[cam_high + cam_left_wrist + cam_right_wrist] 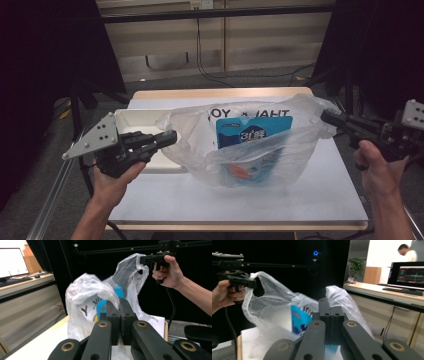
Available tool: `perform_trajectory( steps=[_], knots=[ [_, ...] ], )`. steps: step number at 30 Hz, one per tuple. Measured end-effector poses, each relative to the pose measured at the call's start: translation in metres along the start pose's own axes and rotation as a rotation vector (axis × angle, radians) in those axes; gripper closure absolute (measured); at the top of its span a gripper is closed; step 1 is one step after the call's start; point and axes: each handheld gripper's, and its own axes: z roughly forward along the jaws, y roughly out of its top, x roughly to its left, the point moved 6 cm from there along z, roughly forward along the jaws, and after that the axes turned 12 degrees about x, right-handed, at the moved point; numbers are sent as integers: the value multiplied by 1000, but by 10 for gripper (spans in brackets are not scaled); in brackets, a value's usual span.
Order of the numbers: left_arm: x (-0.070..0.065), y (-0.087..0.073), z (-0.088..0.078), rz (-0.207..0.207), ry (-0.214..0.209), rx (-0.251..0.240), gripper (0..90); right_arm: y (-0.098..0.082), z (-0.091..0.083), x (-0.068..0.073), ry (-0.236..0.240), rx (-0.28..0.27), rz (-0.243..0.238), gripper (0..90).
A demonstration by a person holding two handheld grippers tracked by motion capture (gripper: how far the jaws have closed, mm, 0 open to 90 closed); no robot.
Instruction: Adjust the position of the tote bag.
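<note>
A translucent white plastic bag (pixel 260 160) with dark lettering is stretched between both grippers above the white table (pixel 225 205). Inside it stands a blue package (pixel 252 132). My left gripper (pixel 171 138) is shut on the bag's left handle. My right gripper (pixel 326 118) is shut on the right handle. In the left gripper view my jaws are pressed together on the plastic of the bag (pixel 85 290), and the blue package (pixel 117 291) peeks out behind them. In the right gripper view my shut jaws pinch the bag (pixel 269 305), with the package (pixel 300 318) inside it.
A white tray (pixel 131 120) lies on the table behind my left gripper, partly under the bag. Dark curtains flank the table, and cables run across the floor beyond it. A desk with a monitor (pixel 407 272) stands off to the side.
</note>
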Motion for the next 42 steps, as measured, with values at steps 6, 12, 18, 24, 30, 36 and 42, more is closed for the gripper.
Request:
perform_trajectory(
  steps=[6,12,18,24,30,36,42],
  knots=[
    [13,13,-5,6,38,-32,888,17,0,-14,-43,-3,-3,900],
    [47,9,-3,-69,99,-24,889,23,-2,-32,-104,-6,17,900],
    [69,6,-2,-108,114,-35,890,22,-1,-47,-142,11,37,900],
    [78,20,-8,-93,153,-40,891,30,-3,-56,-171,-3,41,900],
    [90,4,-11,-134,184,-12,892,18,-4,-59,-204,33,49,900],
    [90,-10,-12,-144,167,-10,893,3,-6,-63,-209,38,79,900],
    [80,-11,-14,-110,157,13,892,2,-7,-59,-215,57,64,900]
  ],
)
